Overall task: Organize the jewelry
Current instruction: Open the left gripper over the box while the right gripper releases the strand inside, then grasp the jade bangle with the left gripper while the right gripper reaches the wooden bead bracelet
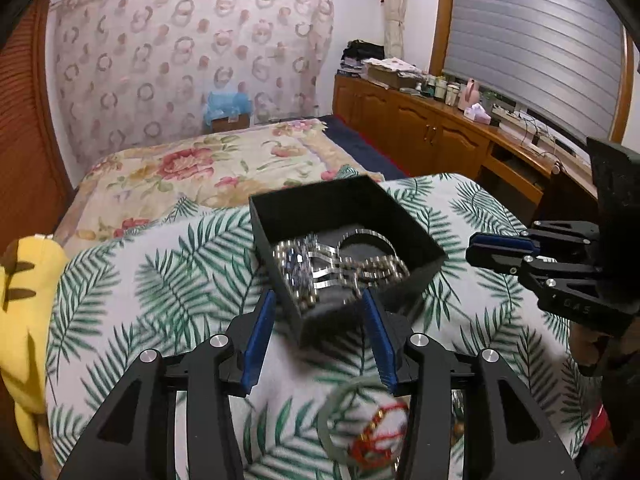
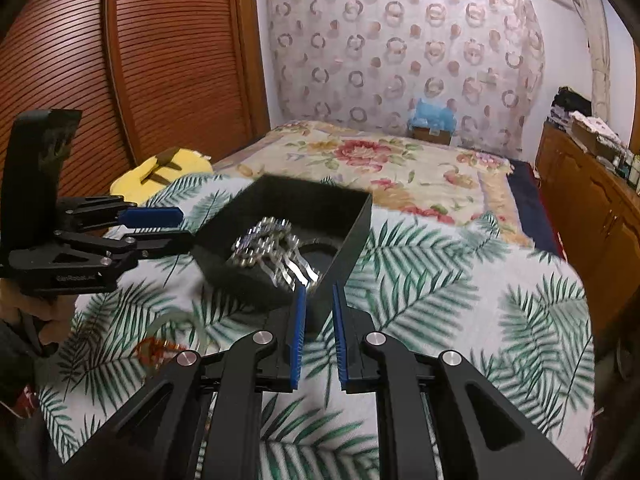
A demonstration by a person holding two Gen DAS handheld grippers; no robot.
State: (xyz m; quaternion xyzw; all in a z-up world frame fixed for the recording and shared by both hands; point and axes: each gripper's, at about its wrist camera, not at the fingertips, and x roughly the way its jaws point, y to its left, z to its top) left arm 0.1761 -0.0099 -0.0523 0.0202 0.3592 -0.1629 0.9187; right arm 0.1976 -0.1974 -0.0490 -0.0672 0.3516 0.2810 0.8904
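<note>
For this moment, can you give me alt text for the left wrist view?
The open left gripper frames a black box holding silver jewelry on a palm-leaf cloth. The right gripper hovers beside the box.

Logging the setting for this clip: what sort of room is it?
A home bedroom, most likely: a bed with a floral quilt, a louvred wooden wardrobe door, and a wooden sideboard holding toiletries under the window.

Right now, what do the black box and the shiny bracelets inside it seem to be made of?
Black box: matte, thin straight walls, probably cardboard, maybe plastic. Bracelets: silvery links with bright glints, likely polished metal; the dark blue spots may be stones or glass, too blurred to tell.
</note>
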